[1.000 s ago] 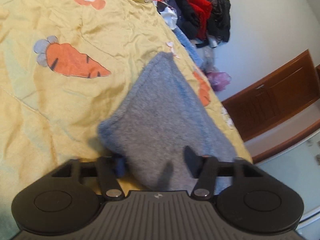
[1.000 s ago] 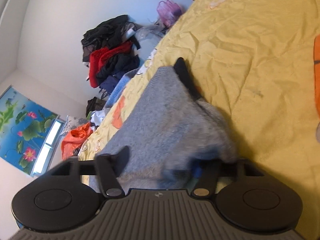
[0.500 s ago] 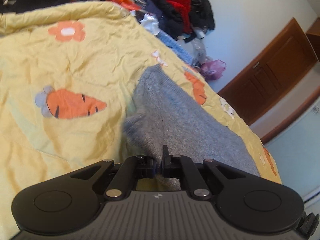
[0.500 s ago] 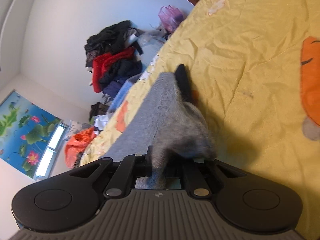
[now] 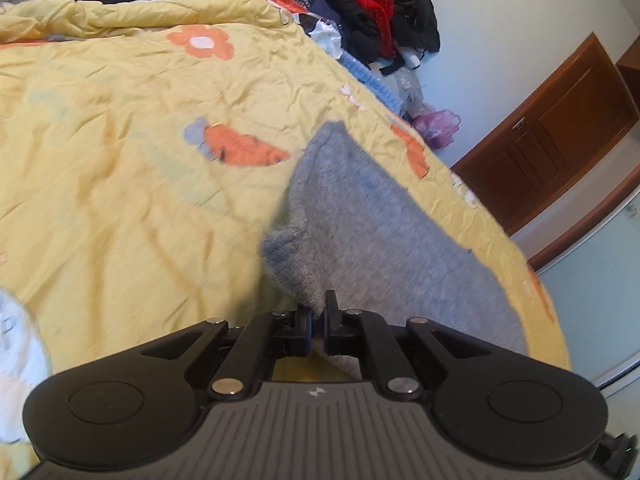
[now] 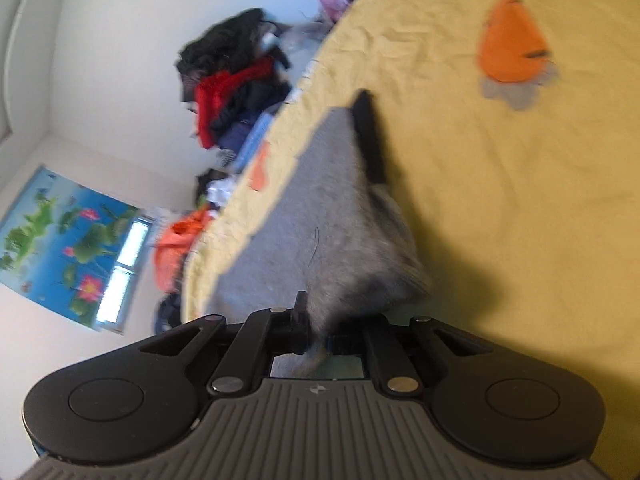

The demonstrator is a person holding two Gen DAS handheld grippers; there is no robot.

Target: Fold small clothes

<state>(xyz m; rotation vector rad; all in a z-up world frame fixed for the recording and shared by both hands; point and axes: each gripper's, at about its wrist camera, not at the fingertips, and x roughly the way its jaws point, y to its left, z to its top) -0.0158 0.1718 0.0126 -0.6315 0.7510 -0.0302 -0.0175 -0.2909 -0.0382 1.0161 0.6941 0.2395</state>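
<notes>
We find the grey garment lying on the bed, near its edge. Our left gripper has its fingers closed on one near corner; our right gripper pinches the other. Both corners are raised off the quilt, presumably so the near edge can be carried over for a fold.

A wide bed fills most of the room, spread with a crumpled yellow quilt printed with orange carrots and flowers. Past its far edge a heap of red and black clothes is piled against the pale wall, with a brown wooden door further along. On the other wall hangs a blue lotus poster, and beside it a bright window lets daylight in.
</notes>
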